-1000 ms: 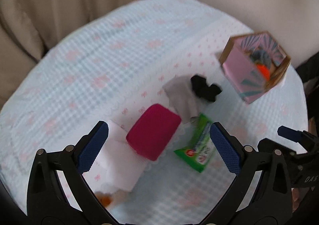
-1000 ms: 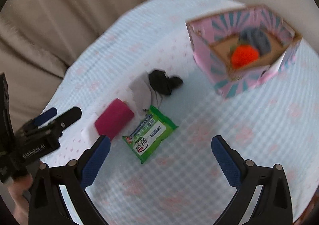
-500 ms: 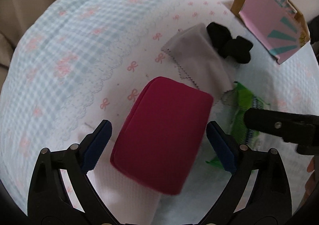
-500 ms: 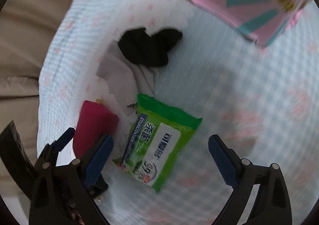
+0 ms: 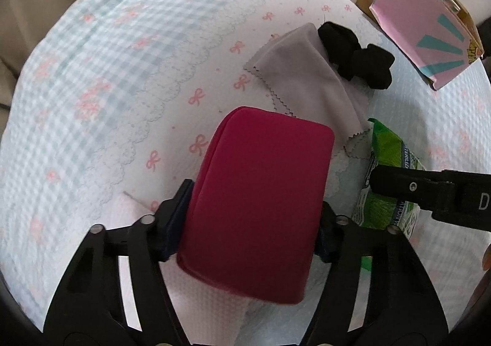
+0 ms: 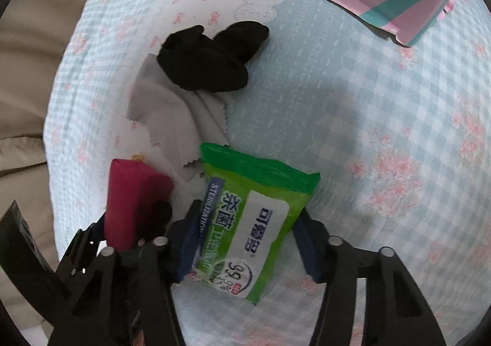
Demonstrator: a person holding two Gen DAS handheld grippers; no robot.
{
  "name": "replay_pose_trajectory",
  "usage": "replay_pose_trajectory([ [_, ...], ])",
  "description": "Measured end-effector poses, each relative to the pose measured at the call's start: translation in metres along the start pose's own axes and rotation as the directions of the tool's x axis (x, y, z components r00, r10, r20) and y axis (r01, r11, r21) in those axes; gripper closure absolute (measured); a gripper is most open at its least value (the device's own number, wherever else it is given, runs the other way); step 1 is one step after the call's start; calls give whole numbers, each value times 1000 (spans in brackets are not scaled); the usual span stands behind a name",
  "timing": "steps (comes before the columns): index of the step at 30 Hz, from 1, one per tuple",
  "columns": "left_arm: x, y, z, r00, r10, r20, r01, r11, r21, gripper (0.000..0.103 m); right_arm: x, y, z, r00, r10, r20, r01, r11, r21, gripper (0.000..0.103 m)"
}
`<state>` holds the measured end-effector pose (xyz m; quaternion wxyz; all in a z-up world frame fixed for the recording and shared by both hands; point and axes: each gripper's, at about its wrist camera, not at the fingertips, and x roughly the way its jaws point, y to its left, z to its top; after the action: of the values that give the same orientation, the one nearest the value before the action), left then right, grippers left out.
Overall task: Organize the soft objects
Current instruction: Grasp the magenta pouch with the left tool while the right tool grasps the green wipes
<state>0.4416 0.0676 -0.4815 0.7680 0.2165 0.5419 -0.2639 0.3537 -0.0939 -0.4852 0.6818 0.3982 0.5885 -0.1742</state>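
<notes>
– So where is everything lying right now?

– On a bed under a blue-check cover with pink bows. Largest first: the pink box is sitting toward the far right edge. Nearer the middle, the red pouch is lying between the jaws of the left claw, which have just been closing and are now pressing on both its sides. Just beside it, the green wipes pack is sitting in the right claw, whose jaws have also just been closing; the pads are touching its two long edges.

– And the small things?

– The grey cloth is lying beyond the pouch, one corner touching the wipes pack, with the black sock bundle resting on its far end.

– How should the lift go?

– I'd judge both grips want to be firm but gentle, since each thing will squash. Lifting straight up should be keeping the cloth from dragging along, and the two claws need to be staying clear of each other.

– The room?

– Beige curtains are hanging behind the bed.
</notes>
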Motion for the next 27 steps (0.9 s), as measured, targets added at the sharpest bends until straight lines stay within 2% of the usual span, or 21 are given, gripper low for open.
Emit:
replay_pose_trajectory([
  [6,-25,-1,4,1000,10,12,-10,999,-45,50,-28,0,-3,998,53,20,-53,998,-31,59],
  [13,-82,-8,14,997,30,72,-24,996,-85,51,-75,16,-2,994,91,62,-84,992,-98,59],
  [20,-147,-19,30,990,54,133,-35,990,-139,51,-143,19,-4,985,126,115,-106,981,-166,60],
  [27,-214,-45,58,975,76,206,-39,983,-181,51,-229,30,11,963,172,207,-117,961,-251,60],
])
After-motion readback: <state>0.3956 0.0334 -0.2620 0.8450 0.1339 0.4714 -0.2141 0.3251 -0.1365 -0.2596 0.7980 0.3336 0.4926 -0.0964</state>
